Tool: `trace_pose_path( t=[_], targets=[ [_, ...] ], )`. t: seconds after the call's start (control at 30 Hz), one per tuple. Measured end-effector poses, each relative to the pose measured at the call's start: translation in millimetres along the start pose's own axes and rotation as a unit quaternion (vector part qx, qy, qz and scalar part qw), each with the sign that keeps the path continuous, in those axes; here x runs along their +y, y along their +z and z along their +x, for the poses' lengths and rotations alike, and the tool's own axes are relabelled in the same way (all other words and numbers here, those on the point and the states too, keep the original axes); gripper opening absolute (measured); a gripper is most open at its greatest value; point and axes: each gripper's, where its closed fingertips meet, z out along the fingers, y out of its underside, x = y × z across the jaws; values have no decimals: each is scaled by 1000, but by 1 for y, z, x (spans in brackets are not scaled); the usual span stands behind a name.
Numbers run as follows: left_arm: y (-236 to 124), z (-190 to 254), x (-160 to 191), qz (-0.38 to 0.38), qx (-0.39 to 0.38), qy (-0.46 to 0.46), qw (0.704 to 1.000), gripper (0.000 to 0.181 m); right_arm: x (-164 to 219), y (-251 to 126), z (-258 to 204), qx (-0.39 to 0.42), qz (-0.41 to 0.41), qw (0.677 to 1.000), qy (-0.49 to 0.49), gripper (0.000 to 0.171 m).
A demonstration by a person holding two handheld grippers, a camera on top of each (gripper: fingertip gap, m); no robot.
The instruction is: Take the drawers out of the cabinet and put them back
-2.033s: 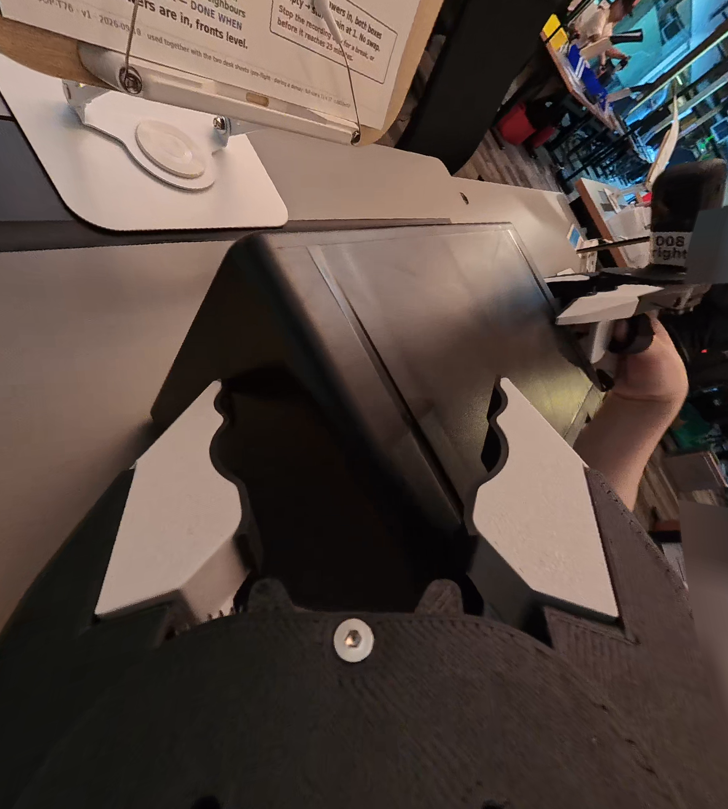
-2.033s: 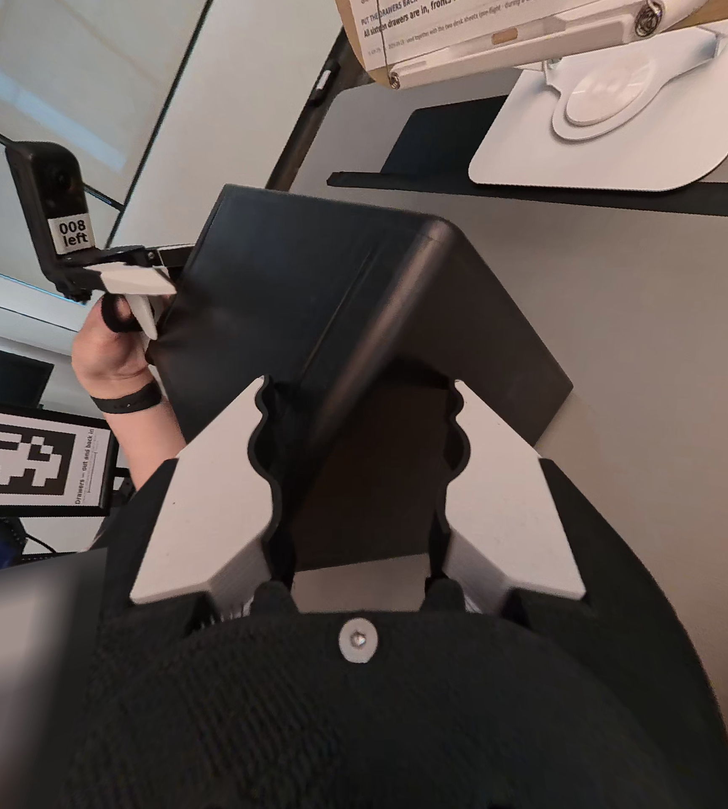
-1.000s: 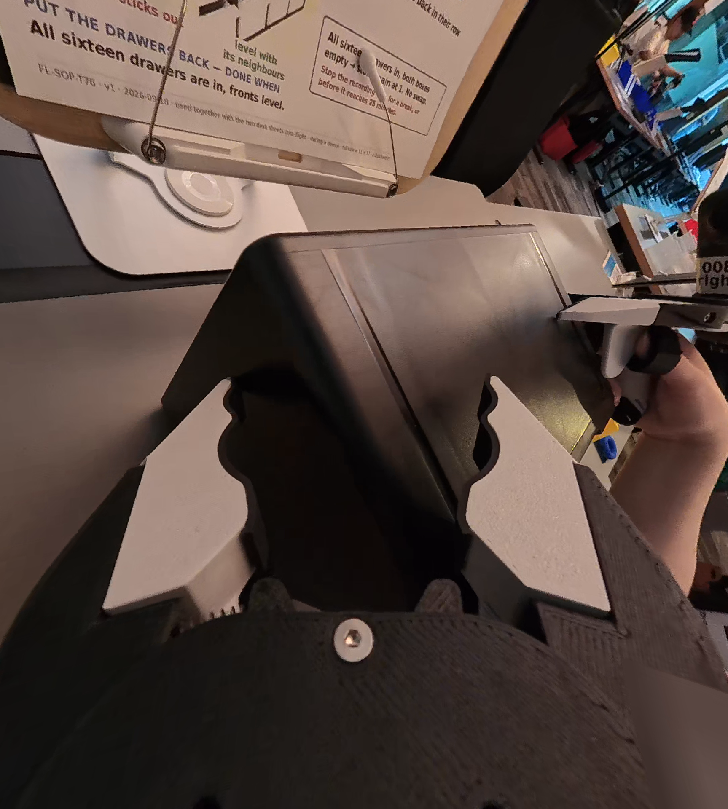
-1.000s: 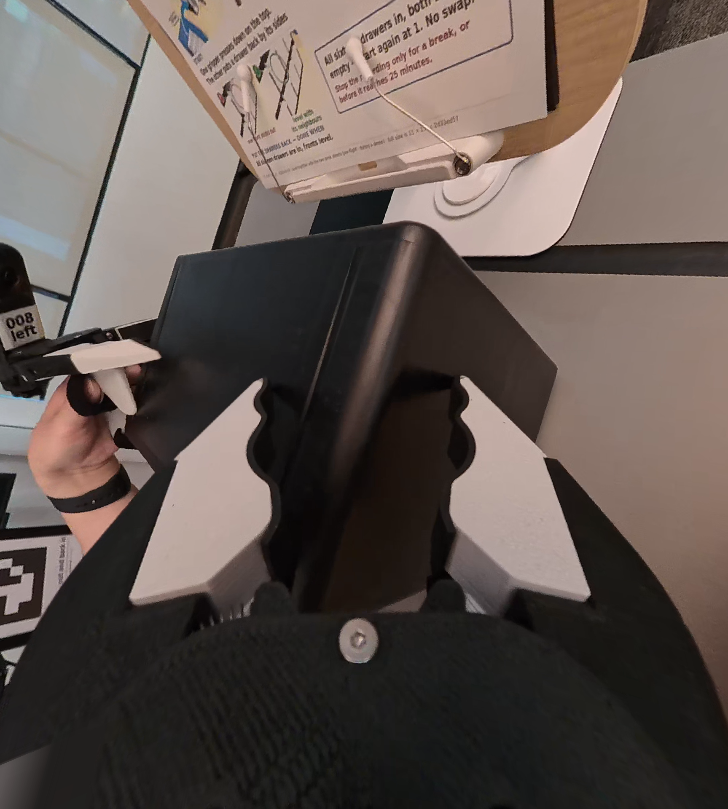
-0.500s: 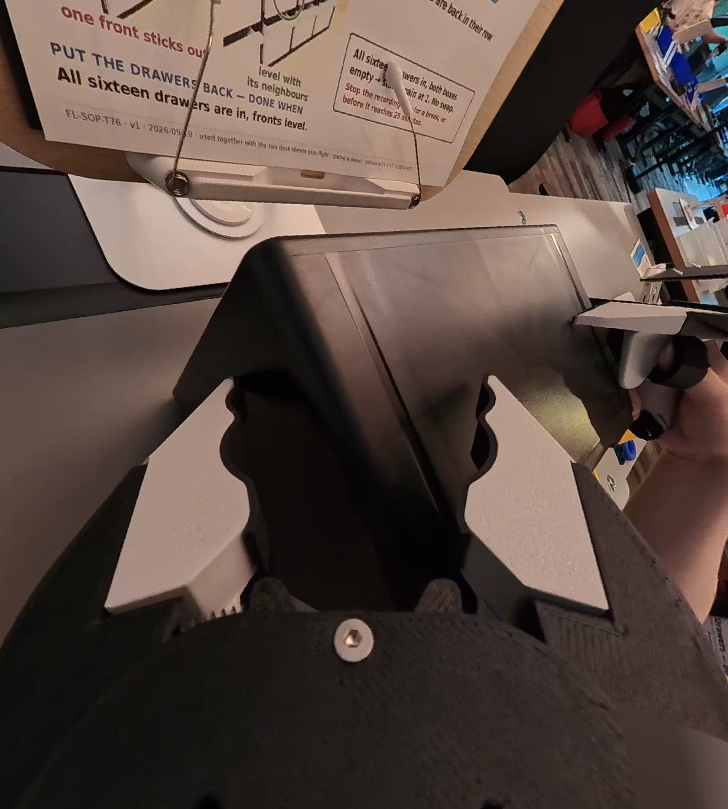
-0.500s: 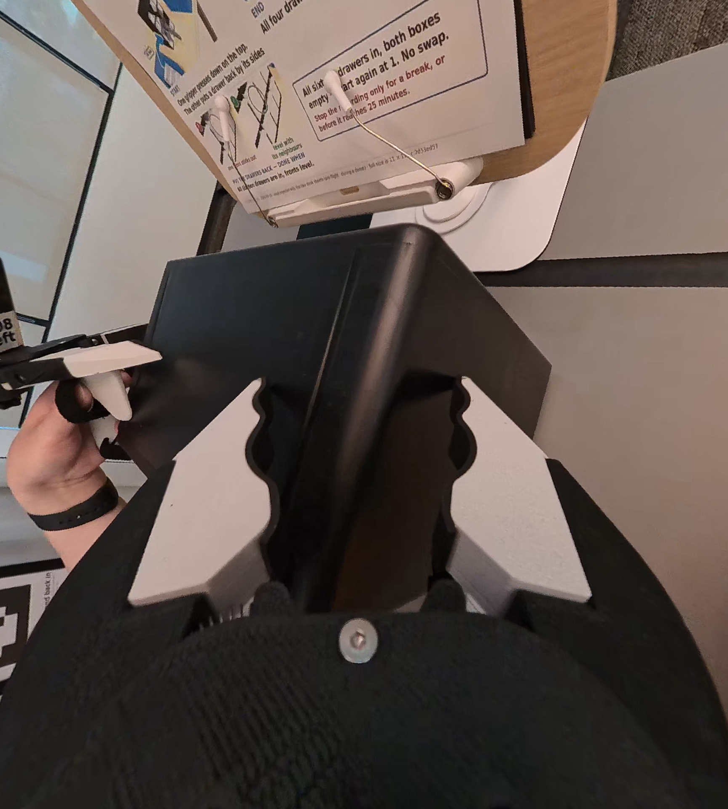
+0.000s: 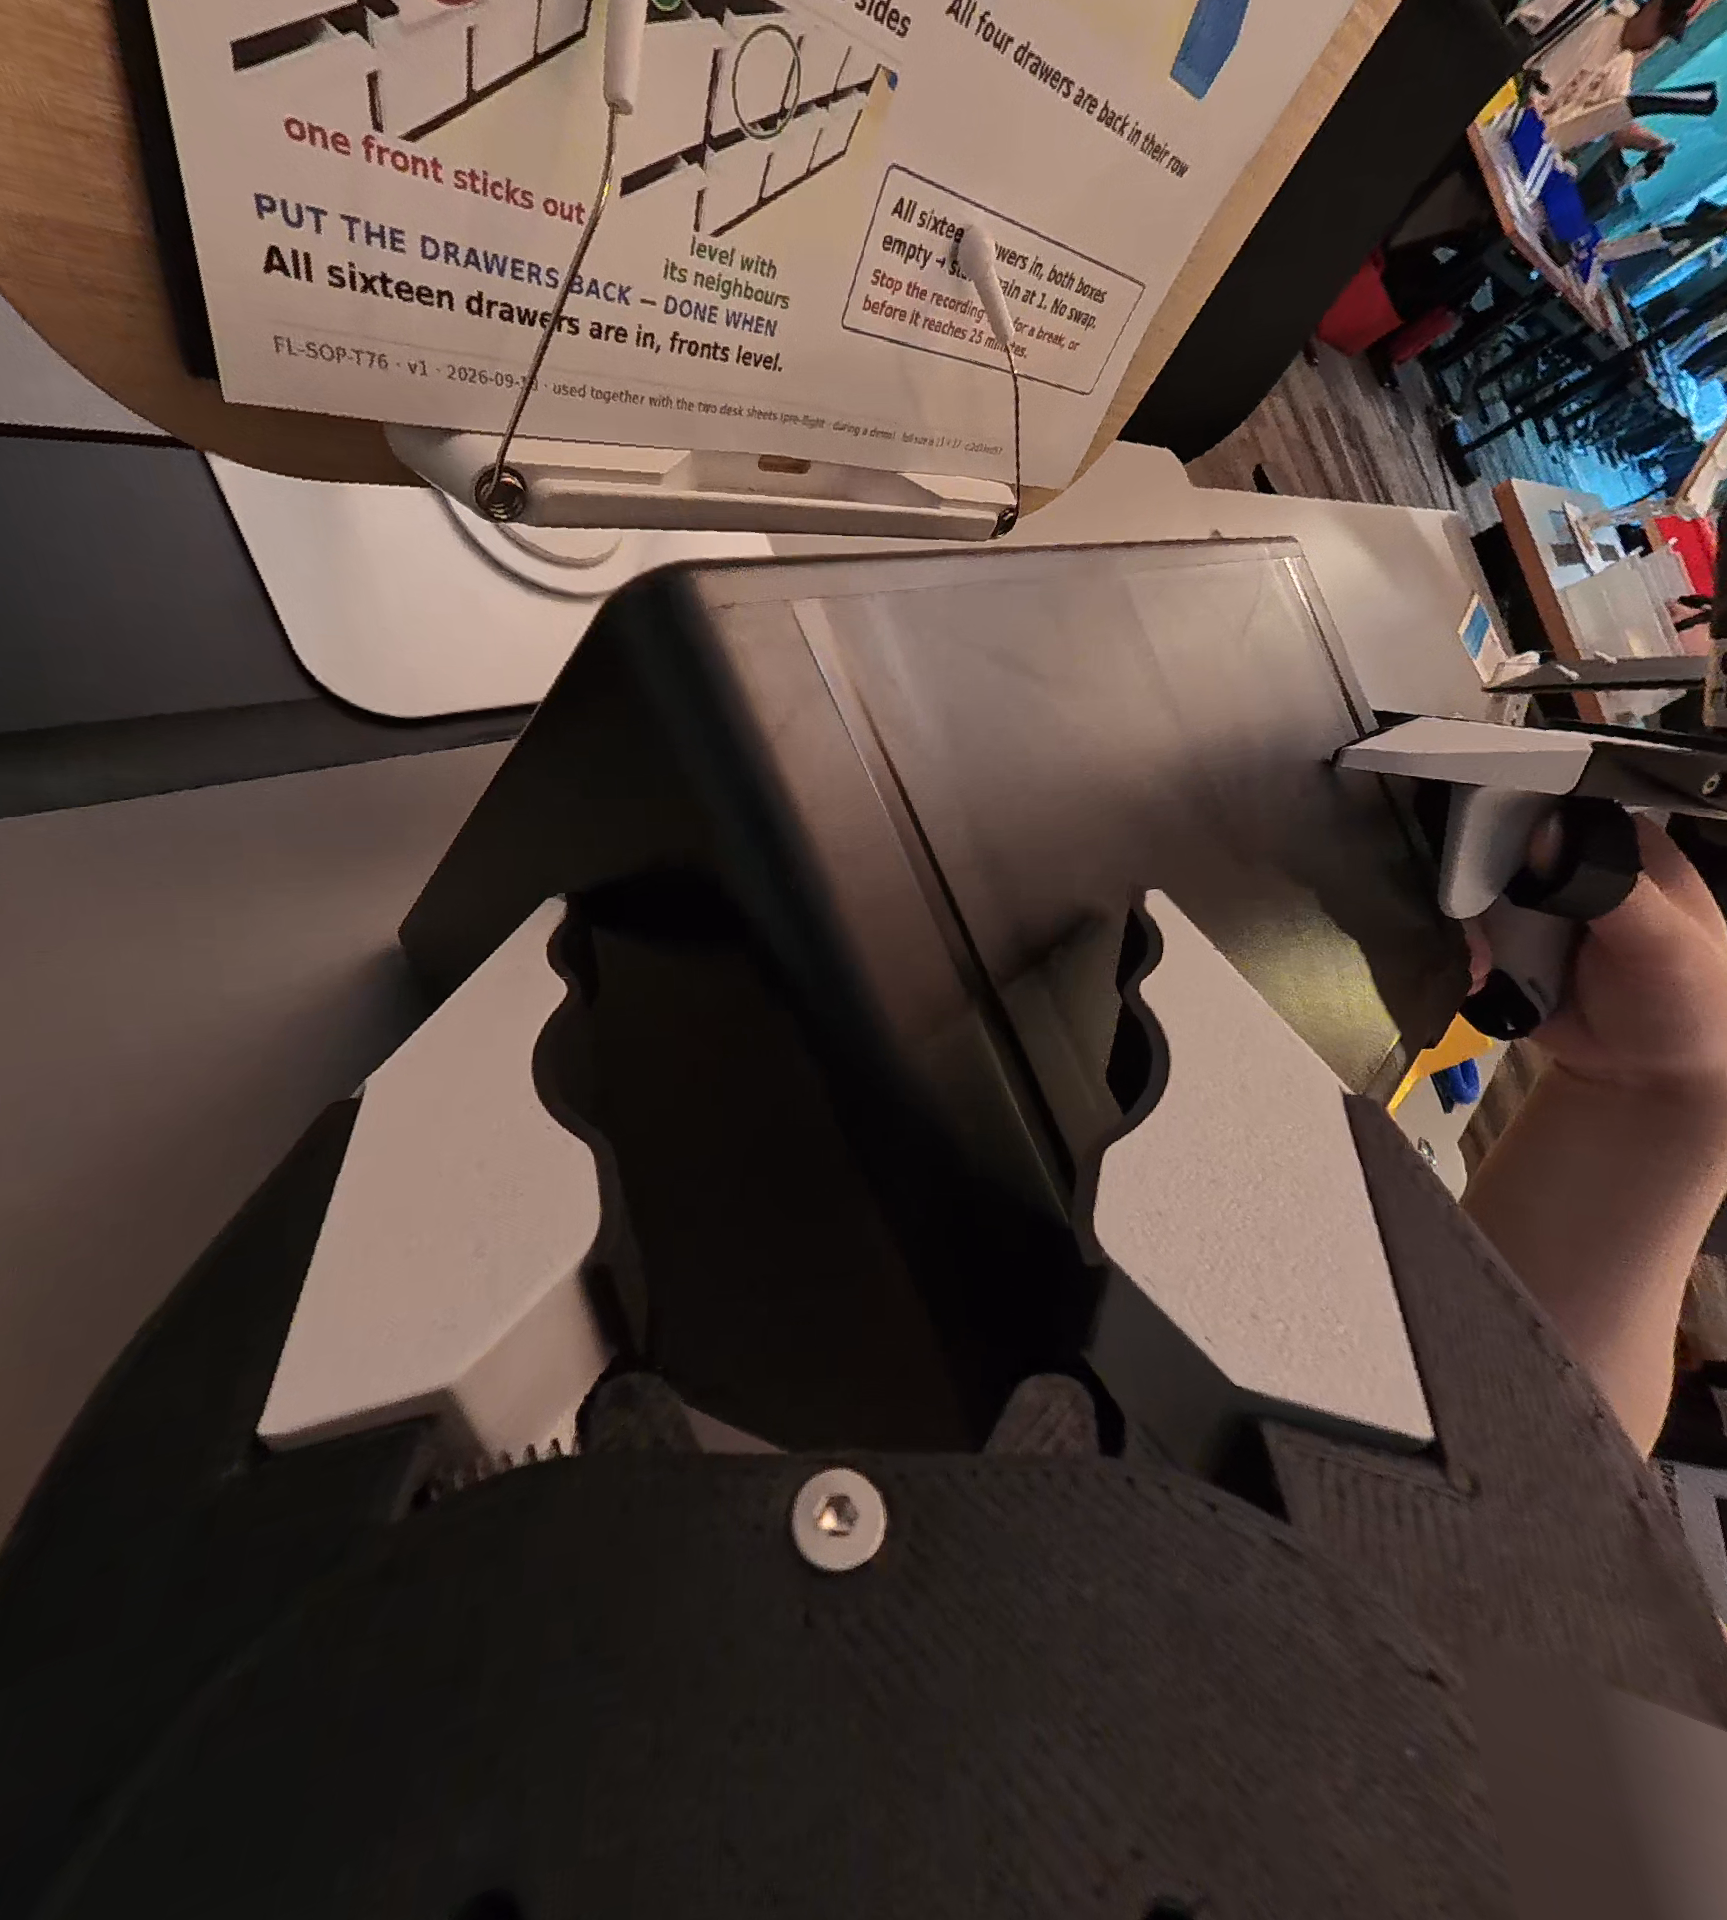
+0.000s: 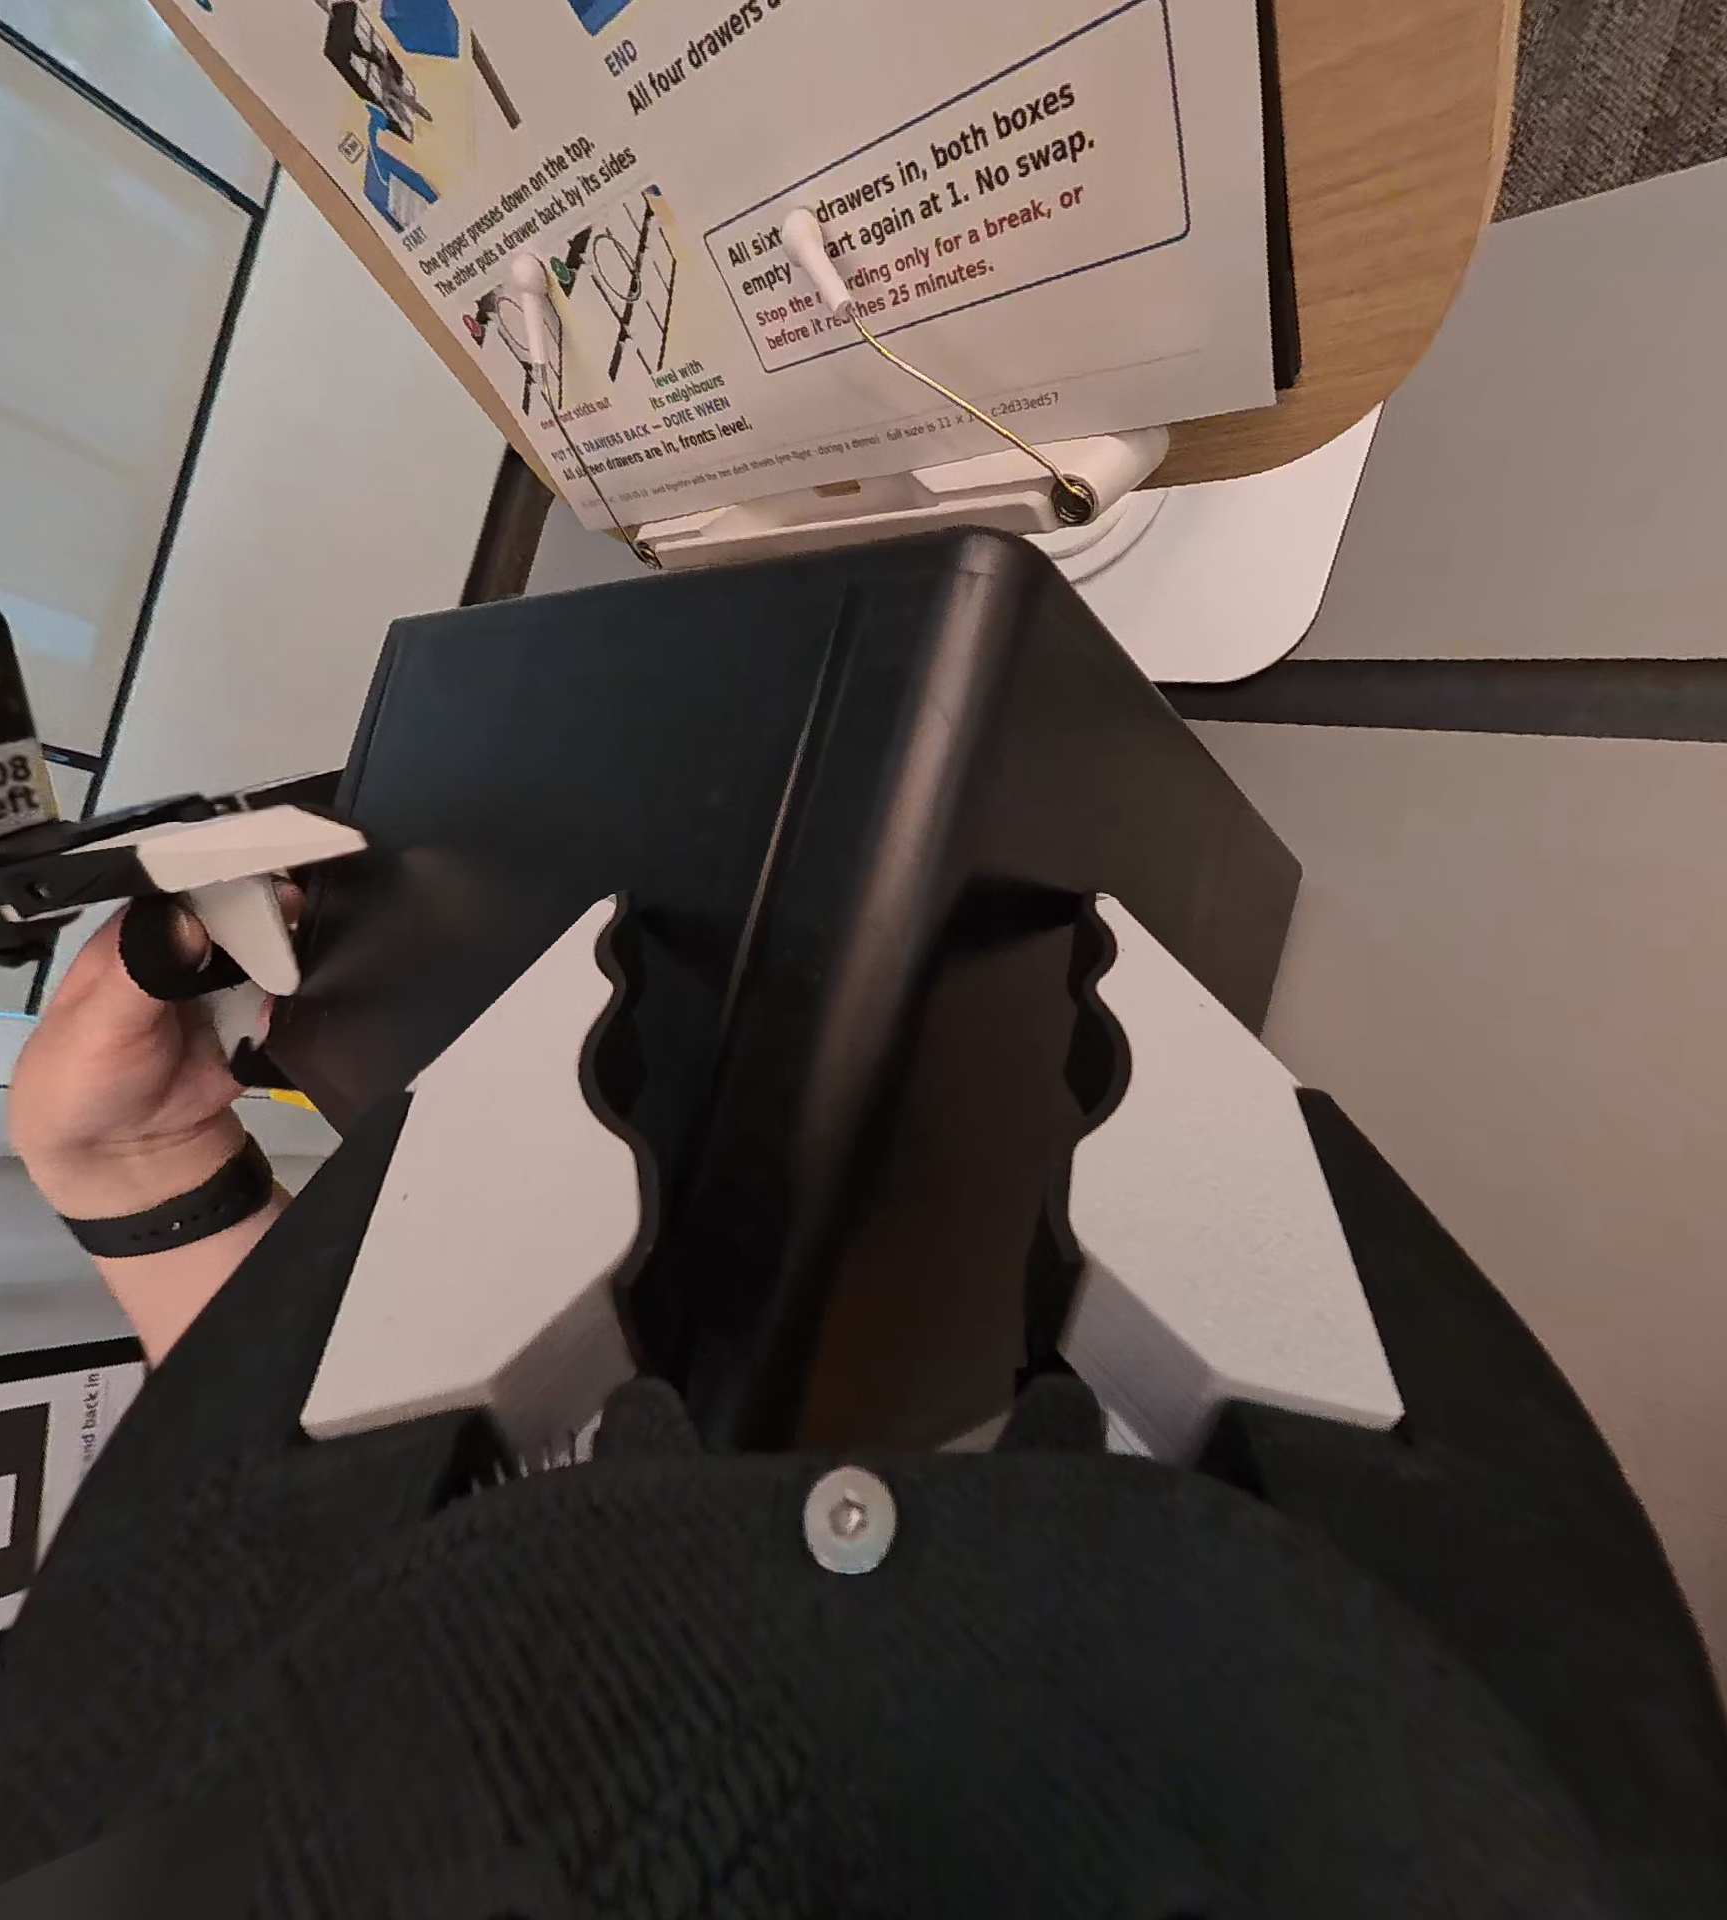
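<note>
A black cabinet (image 7: 1098, 707) fills the middle of both views, seen from above and behind; no drawers show. My left gripper (image 7: 854, 904) straddles one end of it, one white finger on the side wall and one on the top, shut on that end. My right gripper (image 8: 854, 904) grips the opposite end the same way. Each gripper also shows in the other's view: the right gripper (image 7: 1410, 753) at the far right edge, the left gripper (image 8: 256, 842) at the far left edge, each held by a hand.
A wooden board with a printed instruction sheet (image 7: 630, 260) stands just behind the cabinet on a white base (image 7: 371, 623); it also shows in the right wrist view (image 8: 942, 208). The grey table (image 8: 1565, 935) extends to the right, crossed by a dark strip (image 8: 1461, 717).
Both grippers and the cabinet between them have moved together toward the instruction board, which now looks larger and closer. The grip on the cabinet has not changed.
</note>
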Motion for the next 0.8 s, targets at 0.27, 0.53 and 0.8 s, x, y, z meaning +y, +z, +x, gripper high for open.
trace_pose_path(
  t=[0.27,0.53,0.8],
  targets=[
    [-29,-1,-15,116,165,-94,975,91,-11,-16,-2,-113,62,992,-5,72],
    [-40,9,-13,173,205,-2,963,98,-17,-45,-13,-185,181,956,-137,62],
    [-34,10,3,144,189,5,971,96,7,-40,-9,-157,136,970,-124,55]
  ],
)
